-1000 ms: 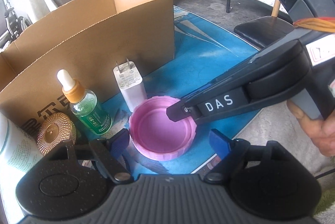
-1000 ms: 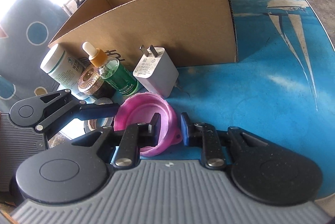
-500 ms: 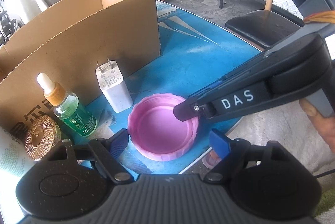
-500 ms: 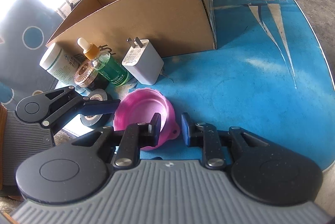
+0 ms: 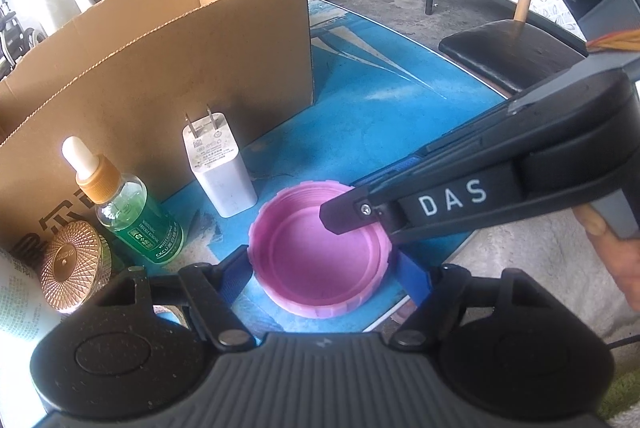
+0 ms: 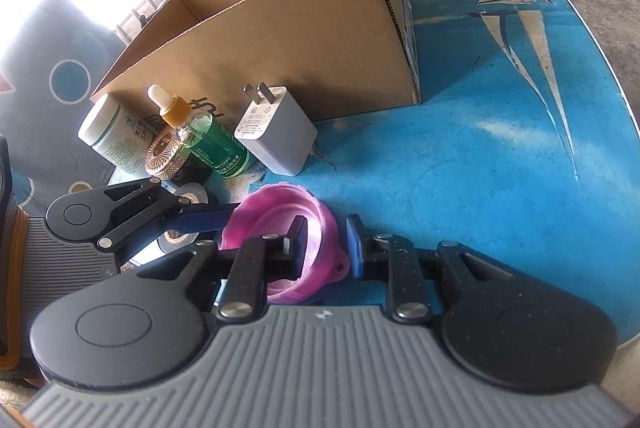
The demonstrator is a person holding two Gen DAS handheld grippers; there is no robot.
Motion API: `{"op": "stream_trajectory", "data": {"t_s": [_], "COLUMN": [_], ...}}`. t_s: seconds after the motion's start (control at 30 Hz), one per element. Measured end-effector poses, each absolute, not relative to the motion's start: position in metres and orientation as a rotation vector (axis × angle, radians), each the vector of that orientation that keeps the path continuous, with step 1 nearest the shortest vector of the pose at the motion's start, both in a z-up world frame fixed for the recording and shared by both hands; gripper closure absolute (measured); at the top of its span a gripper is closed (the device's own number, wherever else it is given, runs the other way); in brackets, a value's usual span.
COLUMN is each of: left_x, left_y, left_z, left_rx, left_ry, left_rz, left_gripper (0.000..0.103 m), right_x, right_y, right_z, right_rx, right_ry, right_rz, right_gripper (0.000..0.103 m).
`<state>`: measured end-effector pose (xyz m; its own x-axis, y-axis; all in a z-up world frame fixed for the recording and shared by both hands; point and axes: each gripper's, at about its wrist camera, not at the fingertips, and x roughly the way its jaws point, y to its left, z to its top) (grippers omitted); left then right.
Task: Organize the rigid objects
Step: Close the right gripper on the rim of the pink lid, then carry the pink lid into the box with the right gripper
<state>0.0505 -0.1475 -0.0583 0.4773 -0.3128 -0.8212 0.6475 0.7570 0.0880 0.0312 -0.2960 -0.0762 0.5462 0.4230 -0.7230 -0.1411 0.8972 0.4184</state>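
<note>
Table [image 5: 372,116]: blue printed top with a sailing-boat picture, carrying all items listed below

Cardboard box [image 5: 168,68]: open at the top, standing at the far side of the table; the small items stand in a row just in front of its near wall. No contents can be made out

Left tongs [image 5: 324,270]: seen from their own camera, blue pads set either side of the pink lid [image 5: 320,256]. The jaws have just been closing, with the lid between them. The left pad sits at the lid's ribbed wall and the right pad close beside the opposite wall; firm pressing cannot be confirmed

Right tongs [image 6: 326,242]: drawn narrow, clamped on the lid's wall, one finger inside the lid and the other outside. In the left wrist view they enter from the right, marked "DAS", with part of a hand [image 5: 608,252] on the grip

Pink lid: lies open side up near the table's front edge, in front of the charger; a small tab juts from its rim in the right wrist view

White bottle [image 6: 114,138]: at the left end of the row, printed label, partly cut off in the left wrist view

White plug charger [image 5: 218,168]: upright, prongs up, just behind the lid

Green dropper bottle [image 5: 132,208]: upright, amber collar, white bulb, left of the charger

Gold-lidded jar [image 5: 74,266]: touching or just beside the dropper bottle, on its left

Tape roll [image 6: 184,216]: dark, flat on the table, partly hidden behind the left tongs in the right wrist view
</note>
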Motion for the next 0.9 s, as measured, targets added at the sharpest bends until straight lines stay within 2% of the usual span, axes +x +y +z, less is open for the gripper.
{"op": "stream_trajectory", "data": {"t_s": [0.47, 0.9], "left_x": [0.036, 0.032], "left_y": [-0.147, -0.114], "left_z": [-0.033, 0.078], "left_rx": [0.417, 0.430], "left_ry": [0.821, 0.494], "left_rz": [-0.594, -0.487], "left_gripper": [0.029, 0.029], "right_x": [0.015, 0.017], "right_y": [-0.289, -0.258], "right_z": [-0.055, 0.073], "right_rx": [0.284, 0.114], "right_ry": [0.873, 0.580], "right_rz": [0.319, 0.400], "right_gripper": [0.086, 0.086]}}
